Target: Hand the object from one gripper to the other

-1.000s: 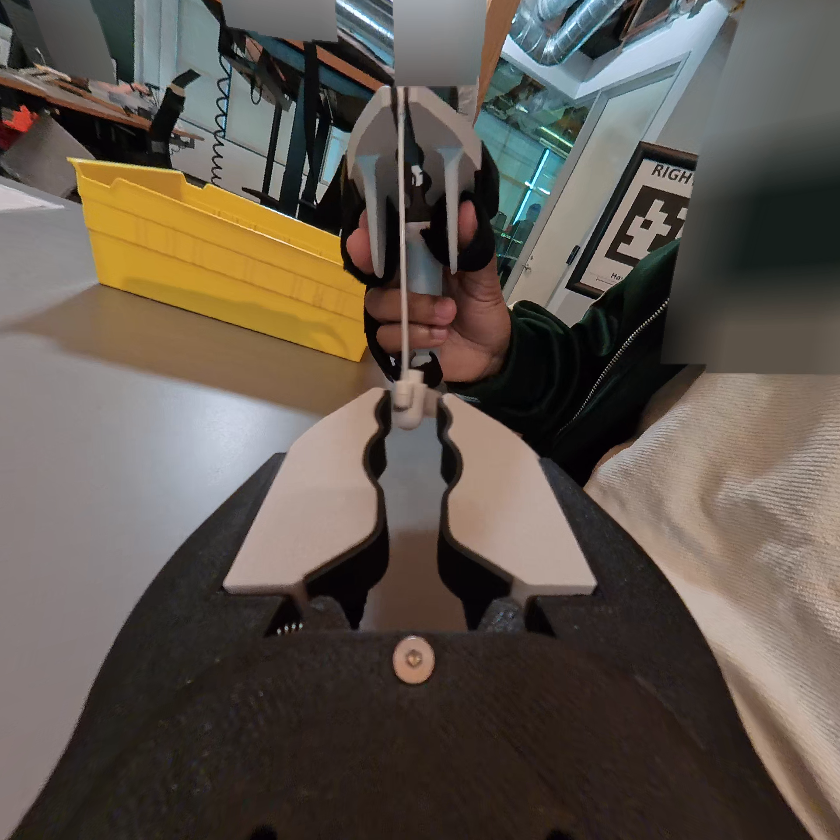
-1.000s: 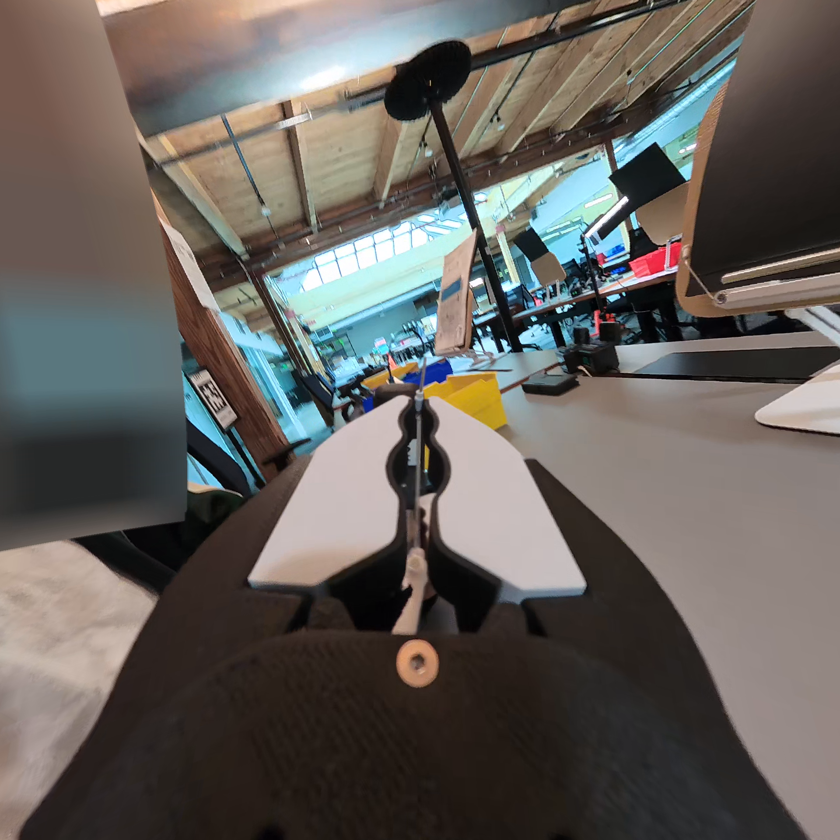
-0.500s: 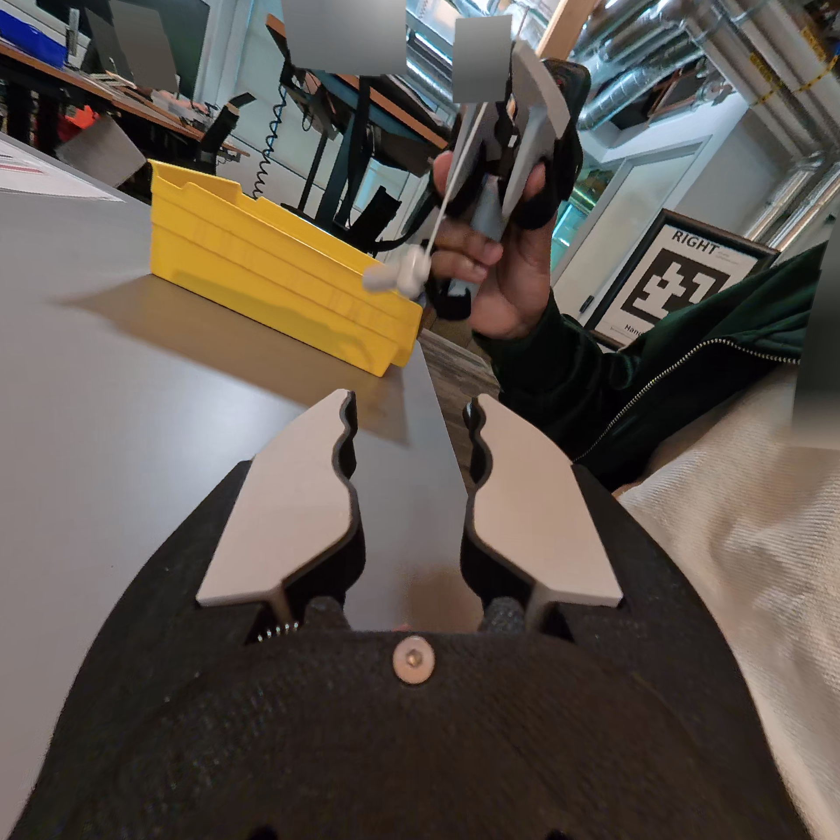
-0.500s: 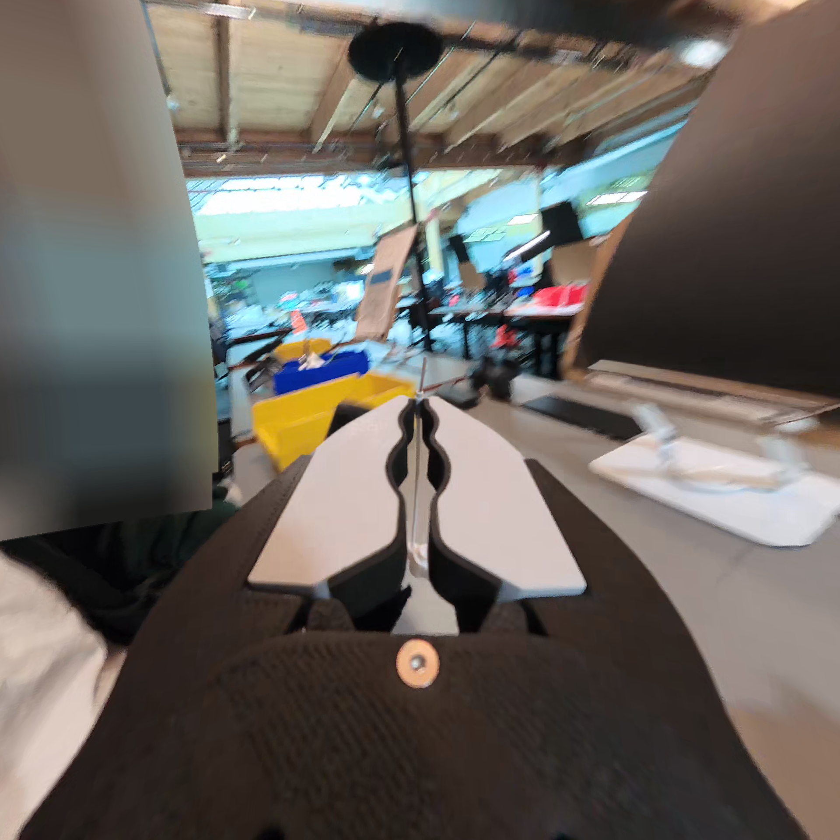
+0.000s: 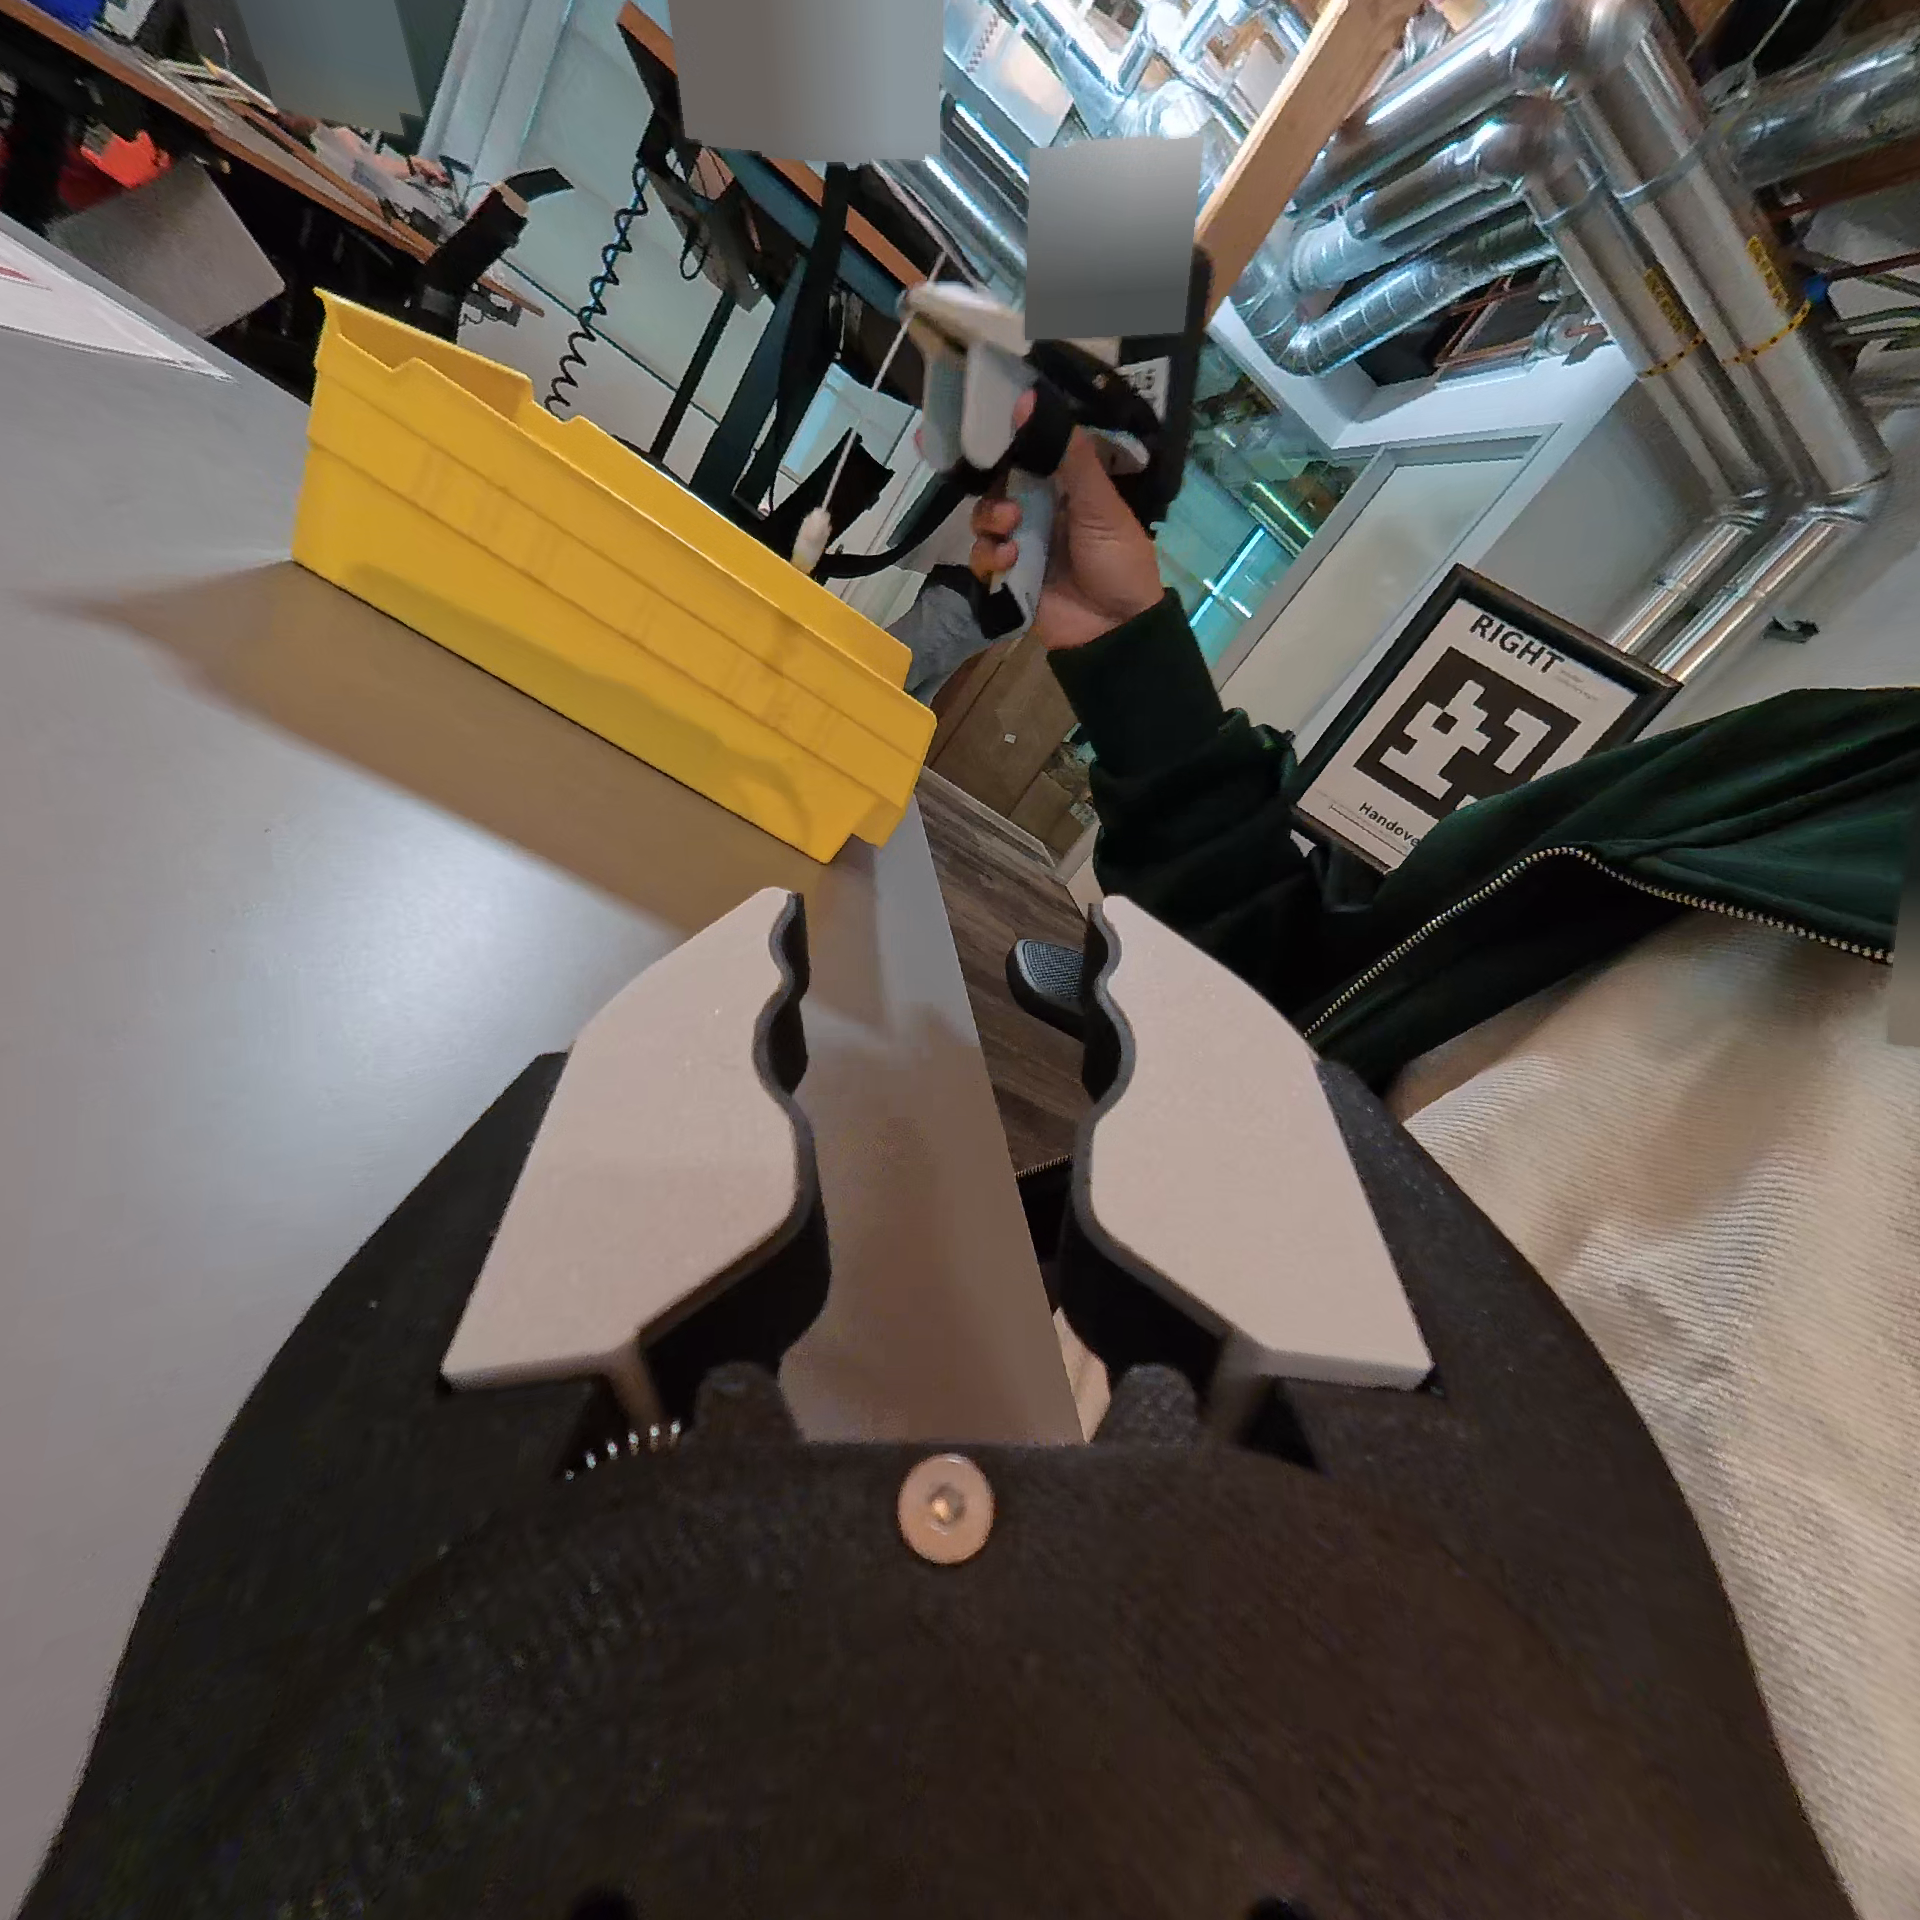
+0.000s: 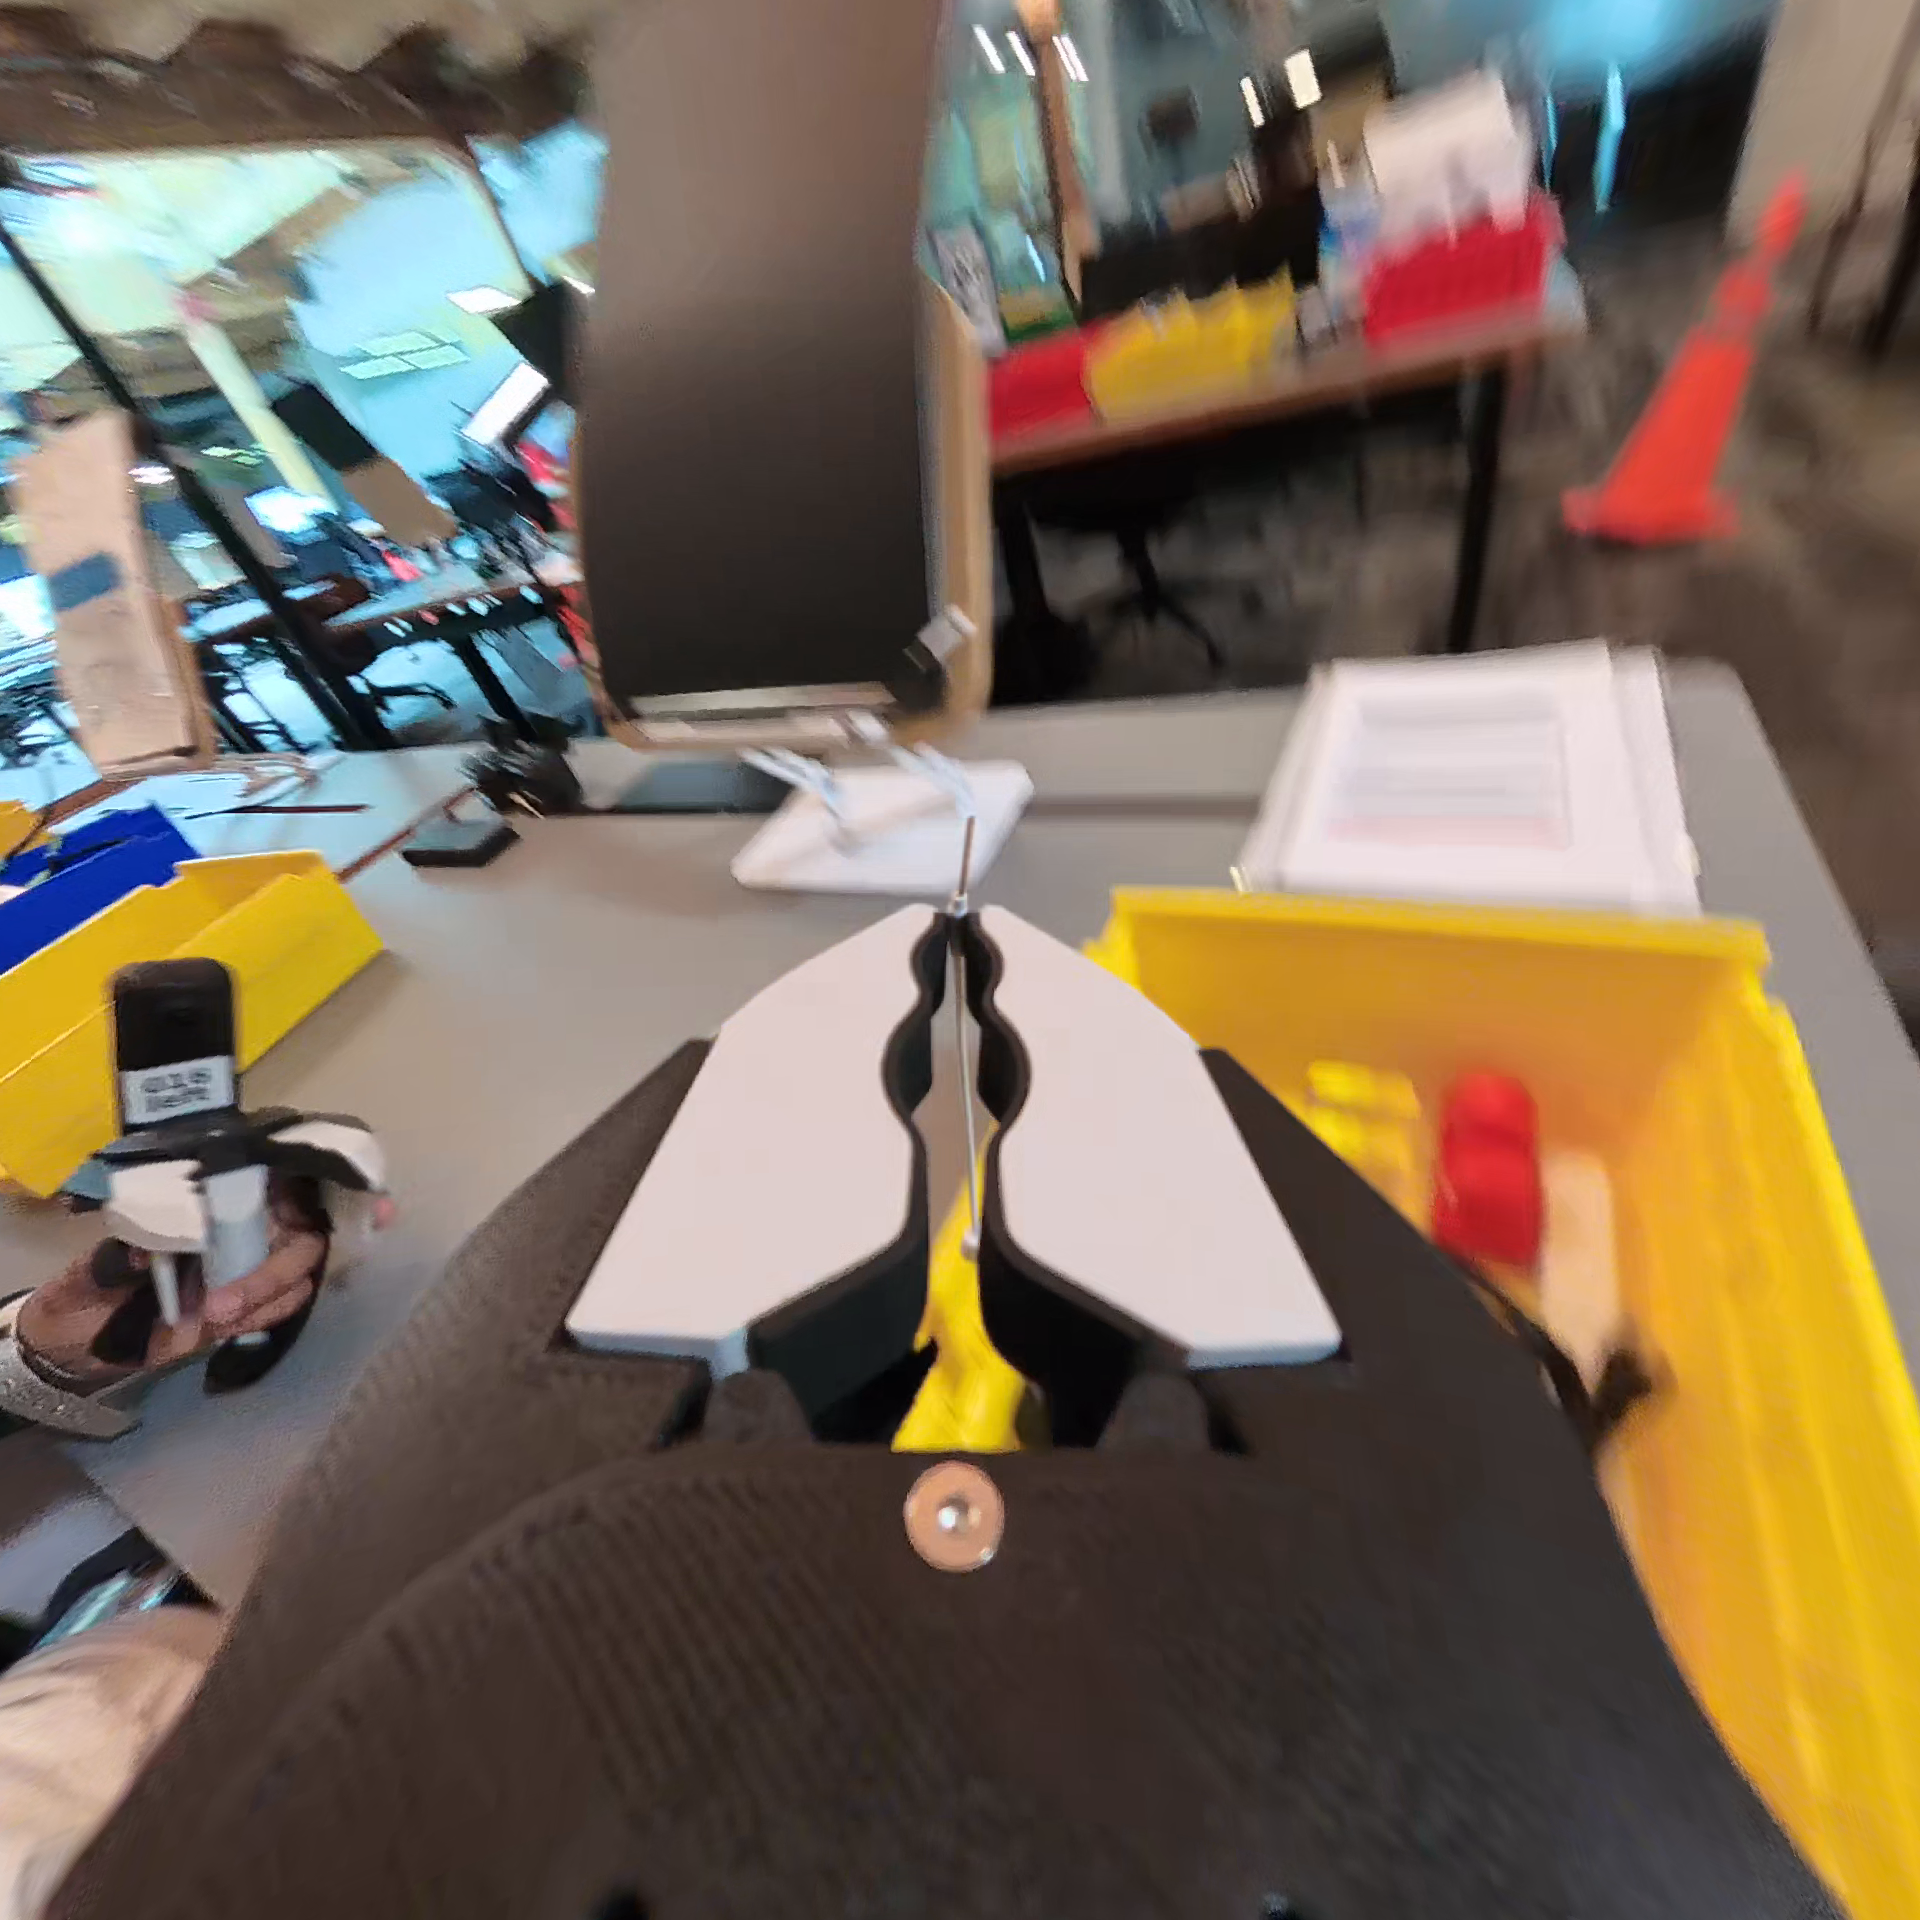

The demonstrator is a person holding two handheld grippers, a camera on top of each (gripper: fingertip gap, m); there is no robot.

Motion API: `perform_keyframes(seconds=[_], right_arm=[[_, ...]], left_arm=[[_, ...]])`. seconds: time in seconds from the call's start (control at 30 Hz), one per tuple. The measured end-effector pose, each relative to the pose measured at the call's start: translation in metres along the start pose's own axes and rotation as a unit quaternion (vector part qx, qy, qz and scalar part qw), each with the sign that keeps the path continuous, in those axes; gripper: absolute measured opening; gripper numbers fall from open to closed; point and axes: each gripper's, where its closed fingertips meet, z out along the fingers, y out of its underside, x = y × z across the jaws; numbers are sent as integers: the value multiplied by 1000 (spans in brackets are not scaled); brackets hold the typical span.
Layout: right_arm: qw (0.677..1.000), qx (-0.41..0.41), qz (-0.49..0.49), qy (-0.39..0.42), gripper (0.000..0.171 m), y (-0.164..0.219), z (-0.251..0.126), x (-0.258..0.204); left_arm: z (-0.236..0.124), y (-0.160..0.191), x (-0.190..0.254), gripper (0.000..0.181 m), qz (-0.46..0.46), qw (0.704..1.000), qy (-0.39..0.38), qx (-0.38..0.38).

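Holding a red item and pale ones, blurred, a yellow bin (image 6: 1714, 1195) sits on the counter (image 6: 582, 966) under the right tongs (image 6: 961, 925). These pinch one thin white swab (image 6: 964, 1081), its cotton tip hanging above the bin. Left tongs (image 5: 940, 920) are spread, empty.

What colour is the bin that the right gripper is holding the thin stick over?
Yellow. The bin shows best in the right wrist view.
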Motion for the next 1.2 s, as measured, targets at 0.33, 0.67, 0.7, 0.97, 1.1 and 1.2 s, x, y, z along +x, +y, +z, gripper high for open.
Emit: perform_keyframes(seconds=[0.33, 0.67, 0.7, 0.97, 1.1, 1.2], right_arm=[[996, -6, 47, 72, 52, 40, 11, 64], [997, 66, 44, -6, 42, 5, 17, 6], [996, 68, 41, -26, 41, 3, 21, -9], [969, -87, -211, -98, 40, 76, 86, -131], [947, -93, -278, -132, 38, 114, 108, -177], [957, -88, -199, -189, 35, 148, 116, -205]], left_arm=[[3, 5, 0, 50, 5, 1000, -3, -10], [1, 2, -2, 50, -4, 1000, -4, -1], [1, 2, -2, 50, -1, 1000, -5, -1], [-1, -10, 3, 97, 87, 996, -36, 11], [-6, -14, 14, 97, 169, 984, -46, 11], [-10, -18, 17, 86, 204, 977, -60, 14]])
